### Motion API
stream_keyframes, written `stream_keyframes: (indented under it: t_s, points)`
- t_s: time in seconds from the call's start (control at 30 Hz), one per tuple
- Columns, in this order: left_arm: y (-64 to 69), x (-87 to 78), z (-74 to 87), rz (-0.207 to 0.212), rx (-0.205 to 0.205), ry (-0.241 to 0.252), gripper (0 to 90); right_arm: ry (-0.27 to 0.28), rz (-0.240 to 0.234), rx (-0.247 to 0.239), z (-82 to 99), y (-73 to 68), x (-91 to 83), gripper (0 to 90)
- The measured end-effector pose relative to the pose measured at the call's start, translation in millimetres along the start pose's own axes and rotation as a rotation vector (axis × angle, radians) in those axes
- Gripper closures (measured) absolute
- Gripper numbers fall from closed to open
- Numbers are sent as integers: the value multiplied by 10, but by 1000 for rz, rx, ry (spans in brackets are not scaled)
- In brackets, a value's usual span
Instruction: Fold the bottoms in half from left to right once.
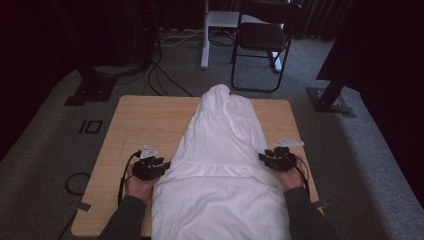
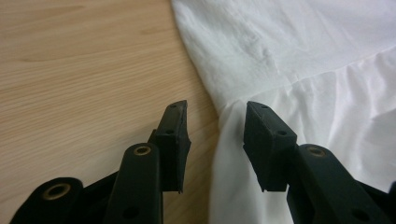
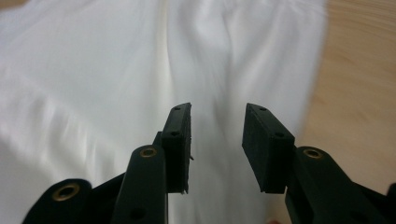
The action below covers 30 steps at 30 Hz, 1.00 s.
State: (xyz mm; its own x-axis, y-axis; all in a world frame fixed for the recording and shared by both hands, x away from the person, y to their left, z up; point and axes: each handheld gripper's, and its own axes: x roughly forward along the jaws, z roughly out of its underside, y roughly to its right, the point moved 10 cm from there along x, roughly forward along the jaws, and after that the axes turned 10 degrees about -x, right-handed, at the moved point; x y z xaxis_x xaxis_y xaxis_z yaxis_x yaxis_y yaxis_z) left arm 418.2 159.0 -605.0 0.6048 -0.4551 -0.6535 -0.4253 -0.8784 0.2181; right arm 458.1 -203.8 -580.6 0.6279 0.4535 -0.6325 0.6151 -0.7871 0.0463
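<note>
A white garment (image 1: 220,150) lies lengthwise down the middle of the wooden table (image 1: 145,120), its near end hanging over the front edge. My left gripper (image 1: 164,164) sits at the garment's left edge, level with a gathered seam. In the left gripper view its jaws (image 2: 216,121) stand apart over the cloth's edge (image 2: 289,56), and no cloth is pinched between them. My right gripper (image 1: 263,158) is at the garment's right edge. In the right gripper view those jaws (image 3: 218,122) are also apart, above the white cloth (image 3: 93,93), gripping nothing.
A black folding chair (image 1: 262,40) and a white post (image 1: 205,35) stand on the grey carpet beyond the table. Cables (image 1: 160,75) trail on the floor at back left. Bare wood (image 1: 140,125) lies left of the garment, and a narrow strip (image 1: 287,120) to its right.
</note>
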Motion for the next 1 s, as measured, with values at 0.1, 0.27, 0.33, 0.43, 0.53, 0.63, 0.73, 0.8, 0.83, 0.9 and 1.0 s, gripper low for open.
stream_keyframes:
  t_s: [0.1, 0.27, 0.33, 0.43, 0.53, 0.63, 0.73, 0.8, 0.83, 0.9, 1.0]
  points:
    - [35, 67, 19, -1, 15, -18, 587, -22, -15, 23, -155, 57, 307, 537]
    - [56, 126, 63, -8, 26, -43, 560, -80, -77, 129, -147, 111, 633, 609]
    - [65, 138, 85, -9, 32, -54, 550, -124, -80, 95, -108, 76, 626, 839]
    - [79, 157, 128, -18, 47, -59, 551, -8, 27, -6, -317, 139, 321, 897]
    - [93, 149, 142, -32, 61, -58, 557, 115, 186, -32, -522, 352, -150, 900]
    - [126, 146, 157, -26, 66, -62, 556, 93, 249, 10, -402, 587, -272, 900]
    - [143, 138, 163, -12, 67, -77, 550, 8, 231, 46, -98, 682, -51, 897]
    - [124, 118, 136, -15, 52, -79, 521, -28, 189, 82, 76, 676, 120, 896]
    - [120, 94, 84, -8, 42, -58, 505, -41, 179, 94, 141, 679, 184, 896]
    - [119, 34, -86, 3, 23, 0, 488, -57, 163, 119, 217, 671, 265, 895]
    - [168, 20, -405, 11, 24, 63, 463, -78, 163, 109, 254, 655, 306, 895]
